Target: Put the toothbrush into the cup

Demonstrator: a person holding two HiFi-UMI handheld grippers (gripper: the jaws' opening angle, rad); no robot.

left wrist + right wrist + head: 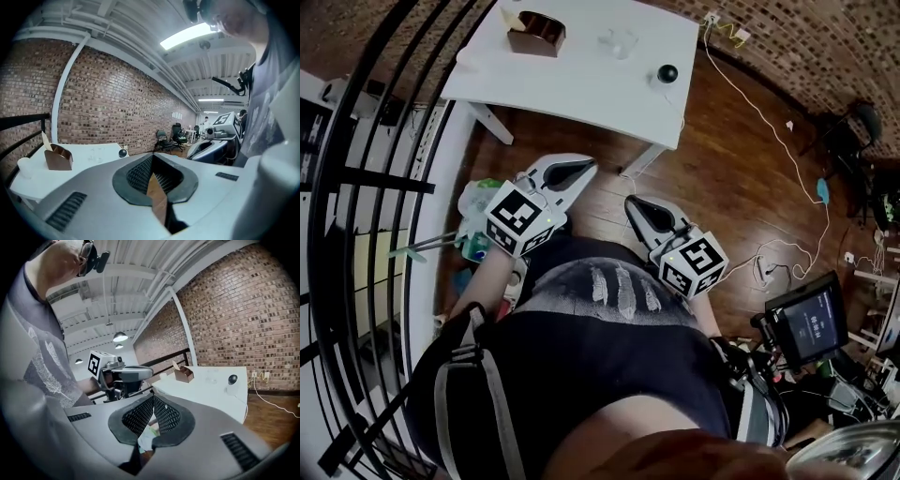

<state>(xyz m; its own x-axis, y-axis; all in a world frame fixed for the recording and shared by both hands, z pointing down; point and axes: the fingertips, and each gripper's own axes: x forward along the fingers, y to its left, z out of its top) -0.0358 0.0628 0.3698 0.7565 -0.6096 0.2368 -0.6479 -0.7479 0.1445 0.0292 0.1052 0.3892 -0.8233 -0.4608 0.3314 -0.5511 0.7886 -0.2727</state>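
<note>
A clear cup [619, 42] stands on the white table [581, 89] at the far side; it shows only faintly in the right gripper view [213, 376]. I cannot make out a toothbrush in any view. My left gripper [579, 170] [152, 157] is shut and holds nothing. The right gripper [637, 205] [153, 397] is beside it, its jaws meeting at the tips with nothing in them. Both hang over the wood floor close to the person's body, short of the table and pointing toward it.
On the table sit a brown cardboard box [535, 34], a black round object [667, 73] and a white object [469, 58] at the left edge. A black railing [356, 178] runs along the left. A monitor [806, 323] and cables [769, 131] lie to the right.
</note>
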